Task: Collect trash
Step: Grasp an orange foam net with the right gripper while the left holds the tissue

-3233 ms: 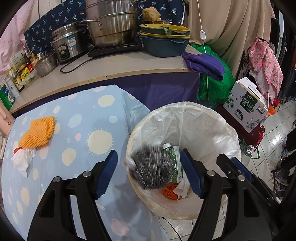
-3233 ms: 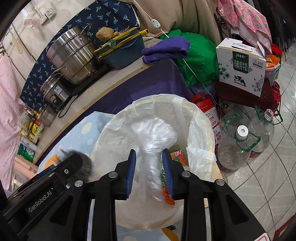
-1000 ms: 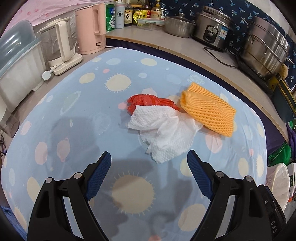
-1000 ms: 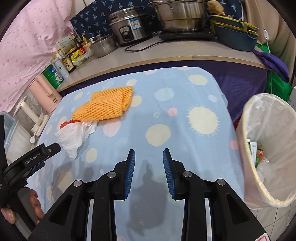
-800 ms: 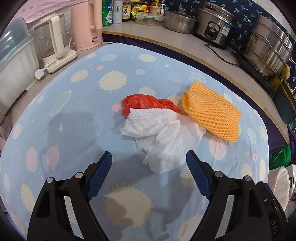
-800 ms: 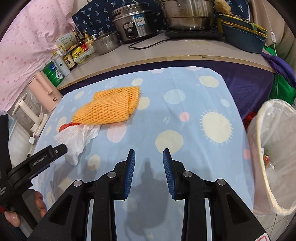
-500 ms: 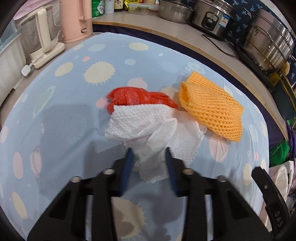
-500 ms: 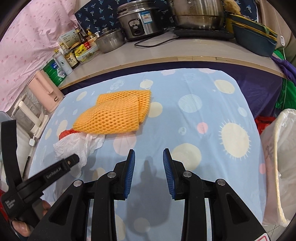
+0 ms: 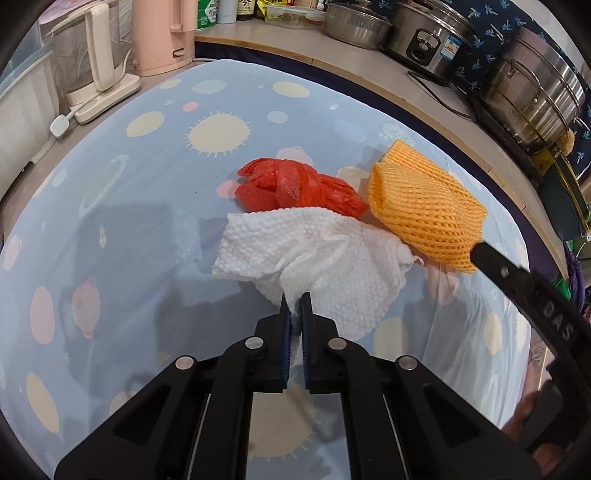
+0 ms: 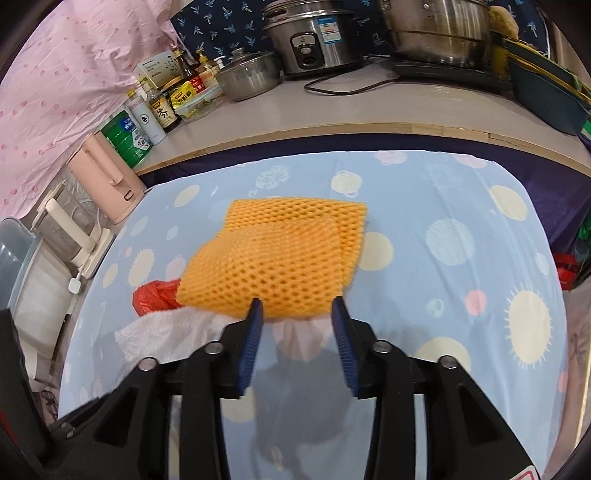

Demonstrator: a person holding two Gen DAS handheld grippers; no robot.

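Observation:
A crumpled white paper towel (image 9: 317, 254) lies on the blue sun-patterned tablecloth (image 9: 155, 192), and my left gripper (image 9: 294, 300) is shut on its near fold. Behind it sits a scrunched red plastic bag (image 9: 295, 186); to the right lies an orange foam net (image 9: 424, 206). In the right wrist view my right gripper (image 10: 297, 306) hovers at the near edge of the orange foam net (image 10: 280, 258), jaws opening, nothing pressed between them. The red bag (image 10: 155, 295) and paper towel (image 10: 155, 332) show to its left. The right gripper's finger (image 9: 517, 280) enters the left wrist view.
A counter behind the table holds a rice cooker (image 10: 314, 37), steel pots (image 9: 532, 92), bottles and tins (image 10: 159, 110). A pink jug (image 9: 162, 33) and a white kettle (image 9: 96, 66) stand at the table's far left. The table's right edge drops to a dark cloth (image 10: 554, 192).
My left gripper closed from wide open onto the paper towel and dropped slightly. My right gripper swept left from the bin side to the orange net and widened its jaws.

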